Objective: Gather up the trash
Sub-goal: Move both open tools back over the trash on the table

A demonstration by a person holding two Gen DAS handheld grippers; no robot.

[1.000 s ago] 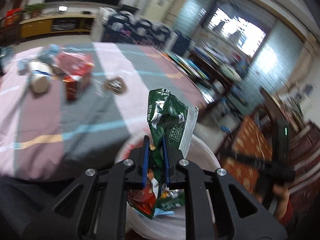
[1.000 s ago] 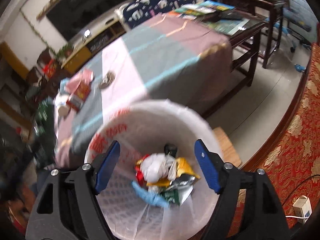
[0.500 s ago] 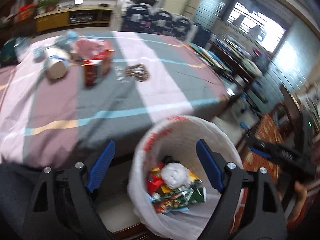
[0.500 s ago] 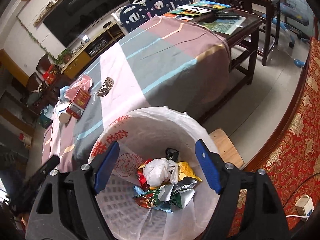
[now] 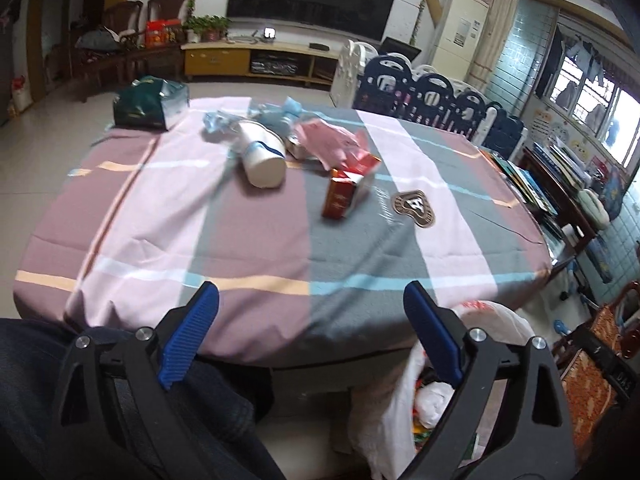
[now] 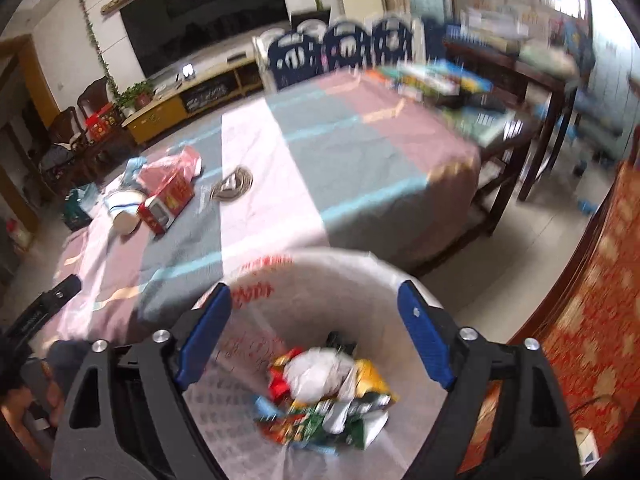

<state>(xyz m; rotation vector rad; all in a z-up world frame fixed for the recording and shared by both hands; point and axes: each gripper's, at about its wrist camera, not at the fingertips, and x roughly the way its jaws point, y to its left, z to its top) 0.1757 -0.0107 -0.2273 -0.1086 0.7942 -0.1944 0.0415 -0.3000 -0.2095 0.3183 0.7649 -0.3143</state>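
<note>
Left gripper [image 5: 310,334]: its blue jaws are opening wide, with nothing between them. It points at the table.
Right gripper [image 6: 316,334]: its jaws are opening too, with nothing held. It hangs over the bin.
Bin [image 6: 280,270]: a white bag lines it. It sits on the floor just beside the near edge of the table. Wrappers [image 6: 326,396] are piled in the bottom.
Trash on the table [image 5: 248,248]: a white cup [image 5: 262,158] lies on its side, a red box [image 5: 348,192] lies near it, and a pink bag [image 5: 330,144] is crumpled just behind them. A dark green bag [image 5: 150,104] sits at the far corner.
What is left: I think the table trash must go into the bin next.
Risk one: the cup is round, so a poke from one jaw could roll it away.
Risk two: the pink bag is thin and floppy. The jaws might pinch the striped cloth [image 5: 360,264] too and drag it.
Risk three: the red box is open at one end, so a hard squeeze may crush it.
Risk four: both grippers are close together by the bin and could bump.
</note>
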